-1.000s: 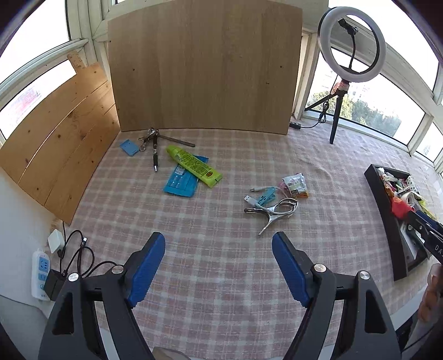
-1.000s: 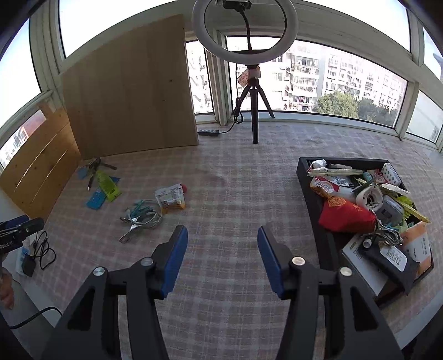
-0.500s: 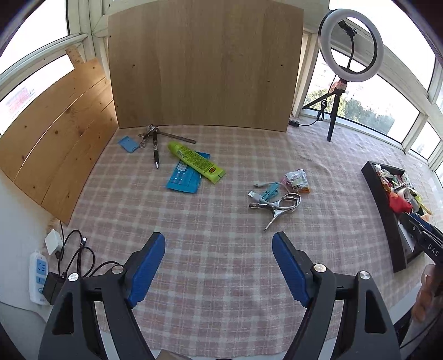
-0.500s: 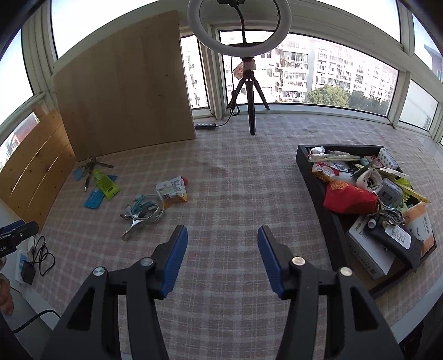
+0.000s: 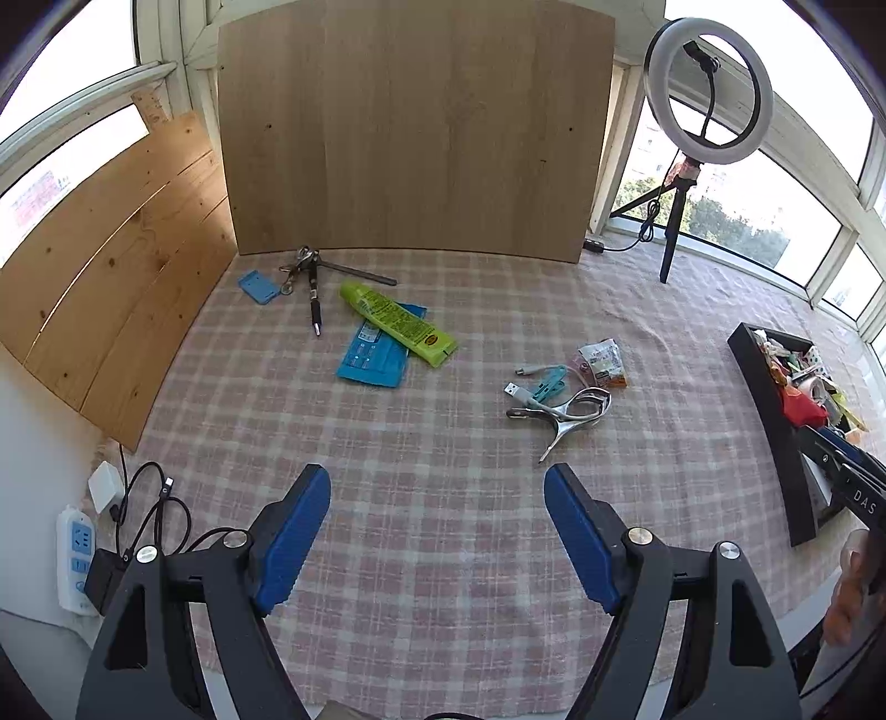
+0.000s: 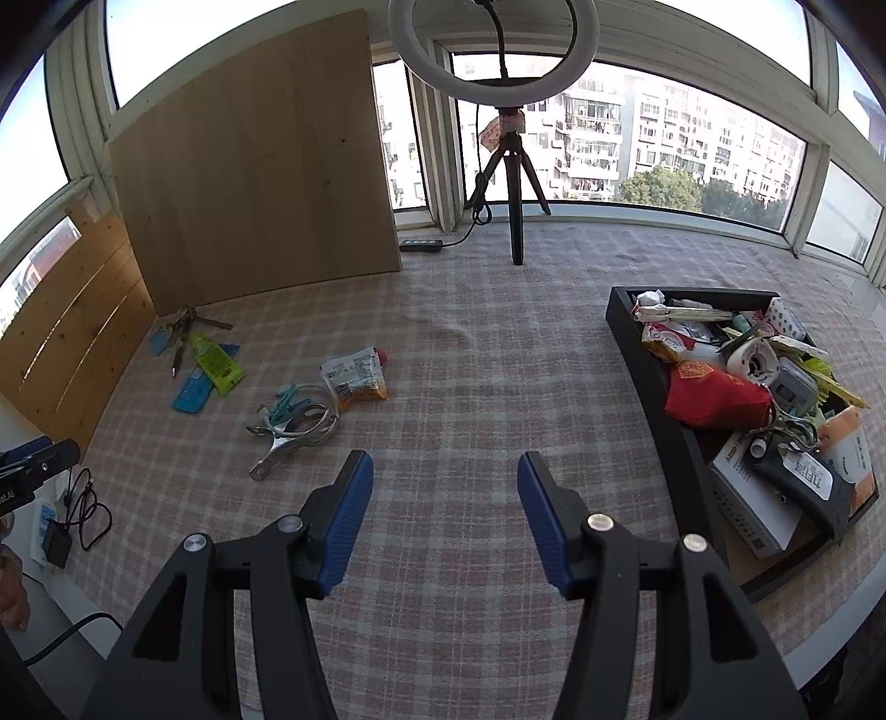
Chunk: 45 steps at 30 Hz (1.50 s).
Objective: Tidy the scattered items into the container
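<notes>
Checked cloth (image 5: 443, 526) unchanged | both tongs still empty | tray (image 6: 653, 376) seemingly closer

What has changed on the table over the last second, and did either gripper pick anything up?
Nothing was picked up or let go. Both views shift slightly, but the left gripper and right gripper remain open and empty over the cloth. The metal clip, snack packet, green tube and black tray lie where they were.

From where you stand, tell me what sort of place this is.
Probably an enclosed apartment balcony or sunroom set up for filming. Windows wrap around, looking out on apartment blocks; a ring light stands on a tripod; a checked cloth covers the surface, with wooden boards as a backdrop.
</notes>
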Each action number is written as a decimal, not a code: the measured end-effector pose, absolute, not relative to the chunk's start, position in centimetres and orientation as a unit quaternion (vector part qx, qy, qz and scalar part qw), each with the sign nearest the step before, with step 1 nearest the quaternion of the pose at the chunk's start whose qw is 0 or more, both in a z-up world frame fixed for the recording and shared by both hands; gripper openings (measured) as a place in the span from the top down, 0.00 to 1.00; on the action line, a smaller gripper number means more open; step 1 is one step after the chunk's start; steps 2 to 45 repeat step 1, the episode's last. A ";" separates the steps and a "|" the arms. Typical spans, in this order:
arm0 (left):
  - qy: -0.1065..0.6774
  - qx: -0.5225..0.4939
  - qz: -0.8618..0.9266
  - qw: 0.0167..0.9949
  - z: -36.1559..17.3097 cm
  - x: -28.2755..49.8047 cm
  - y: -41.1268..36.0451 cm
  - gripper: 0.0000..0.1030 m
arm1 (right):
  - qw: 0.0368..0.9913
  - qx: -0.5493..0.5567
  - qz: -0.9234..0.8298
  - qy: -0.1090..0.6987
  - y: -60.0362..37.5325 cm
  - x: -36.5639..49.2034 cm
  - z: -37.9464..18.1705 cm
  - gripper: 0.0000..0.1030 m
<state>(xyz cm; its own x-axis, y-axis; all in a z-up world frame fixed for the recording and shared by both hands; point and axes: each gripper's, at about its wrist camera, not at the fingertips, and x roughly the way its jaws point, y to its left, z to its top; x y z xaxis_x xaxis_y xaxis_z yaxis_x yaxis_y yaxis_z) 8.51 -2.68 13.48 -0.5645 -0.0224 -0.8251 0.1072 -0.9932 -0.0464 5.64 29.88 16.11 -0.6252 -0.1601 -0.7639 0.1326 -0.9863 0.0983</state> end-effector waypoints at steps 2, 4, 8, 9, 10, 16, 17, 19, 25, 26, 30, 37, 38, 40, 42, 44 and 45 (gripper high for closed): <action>0.046 0.466 -0.883 0.038 13.5 8.4 -2.7 0.24 | 0.082 0.426 -0.901 -0.017 29.8 5.6 16.1 0.48; 0.046 0.466 -0.883 0.038 13.5 8.4 -2.7 0.24 | 0.082 0.426 -0.901 -0.017 29.8 5.6 16.1 0.48; 0.046 0.466 -0.883 0.038 13.5 8.4 -2.7 0.24 | 0.082 0.426 -0.901 -0.017 29.8 5.6 16.1 0.48; 0.046 0.466 -0.883 0.038 13.5 8.4 -2.7 0.24 | 0.082 0.426 -0.901 -0.017 29.8 5.6 16.1 0.48; 0.046 0.466 -0.883 0.038 13.5 8.4 -2.7 0.24 | 0.082 0.426 -0.901 -0.017 29.8 5.6 16.1 0.48; 0.046 0.466 -0.883 0.038 13.5 8.4 -2.7 0.24 | 0.082 0.426 -0.901 -0.017 29.8 5.6 16.1 0.48; 0.046 0.466 -0.883 0.038 13.5 8.4 -2.7 0.24 | 0.082 0.426 -0.901 -0.017 29.8 5.6 16.1 0.48; 0.046 0.466 -0.883 0.038 13.5 8.4 -2.7 0.24 | 0.082 0.426 -0.901 -0.017 29.8 5.6 16.1 0.48; 0.046 0.466 -0.883 0.038 13.5 8.4 -2.7 0.24 | 0.082 0.426 -0.901 -0.017 29.8 5.6 16.1 0.48; 0.046 0.466 -0.883 0.038 13.5 8.4 -2.7 0.24 | 0.082 0.426 -0.901 -0.017 29.8 5.6 16.1 0.48; 0.046 0.466 -0.883 0.038 13.5 8.4 -2.7 0.24 | 0.082 0.426 -0.901 -0.017 29.8 5.6 16.1 0.48; 0.046 0.466 -0.883 0.038 13.5 8.4 -2.7 0.24 | 0.082 0.426 -0.901 -0.017 29.8 5.6 16.1 0.48; 0.046 0.466 -0.883 0.038 13.5 8.4 -2.7 0.24 | 0.082 0.426 -0.901 -0.017 29.8 5.6 16.1 0.48; 0.046 0.466 -0.883 0.038 13.5 8.4 -2.7 0.24 | 0.082 0.426 -0.901 -0.017 29.8 5.6 16.1 0.48; 0.046 0.466 -0.883 0.038 13.5 8.4 -2.7 0.24 | 0.082 0.426 -0.901 -0.017 29.8 5.6 16.1 0.48; 0.046 0.466 -0.883 0.038 13.5 8.4 -2.7 0.24 | 0.082 0.426 -0.901 -0.017 29.8 5.6 16.1 0.48; 0.046 0.466 -0.883 0.038 13.5 8.4 -2.7 0.24 | 0.082 0.426 -0.901 -0.017 29.8 5.6 16.1 0.48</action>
